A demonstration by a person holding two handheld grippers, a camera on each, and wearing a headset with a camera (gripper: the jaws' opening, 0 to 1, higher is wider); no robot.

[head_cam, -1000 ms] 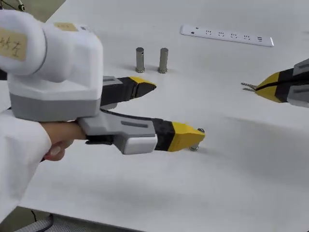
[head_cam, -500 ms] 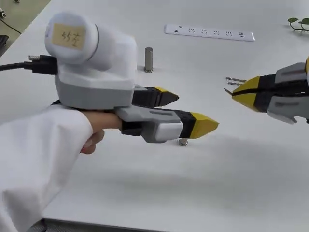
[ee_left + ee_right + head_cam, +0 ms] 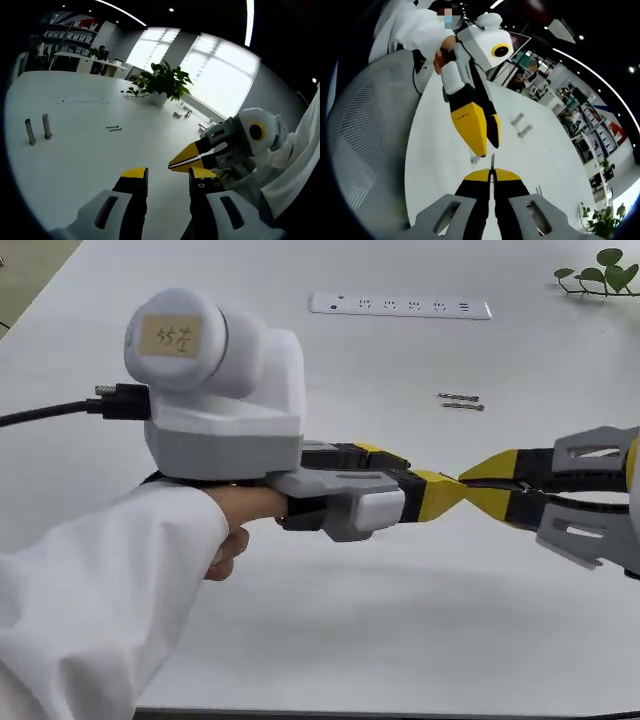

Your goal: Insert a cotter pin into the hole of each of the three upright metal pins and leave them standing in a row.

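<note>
My left gripper [image 3: 430, 480] reaches in from the left, and its yellow-tipped jaws stand open with nothing between them [image 3: 168, 175]. My right gripper [image 3: 478, 485] comes from the right, tip to tip with it, shut on a thin cotter pin [image 3: 492, 161] that juts out ahead of its jaws. One upright metal pin [image 3: 476, 160] stands on the white table just under the left gripper's tips [image 3: 487, 147]. Two more upright metal pins [image 3: 31, 131] [image 3: 46, 125] stand side by side farther off. Two spare cotter pins [image 3: 460, 401] lie on the table.
A white power strip [image 3: 400, 307] lies at the far side of the table [image 3: 330, 620]. A potted plant [image 3: 162, 82] stands past the far edge, with its leaves at the head view's top right. A person's white sleeve [image 3: 90, 610] fills the lower left.
The right gripper with its cotter pin has moved left until its tip meets the left gripper's tips. The head view has shifted, and the left gripper now hides the upright pins there.
</note>
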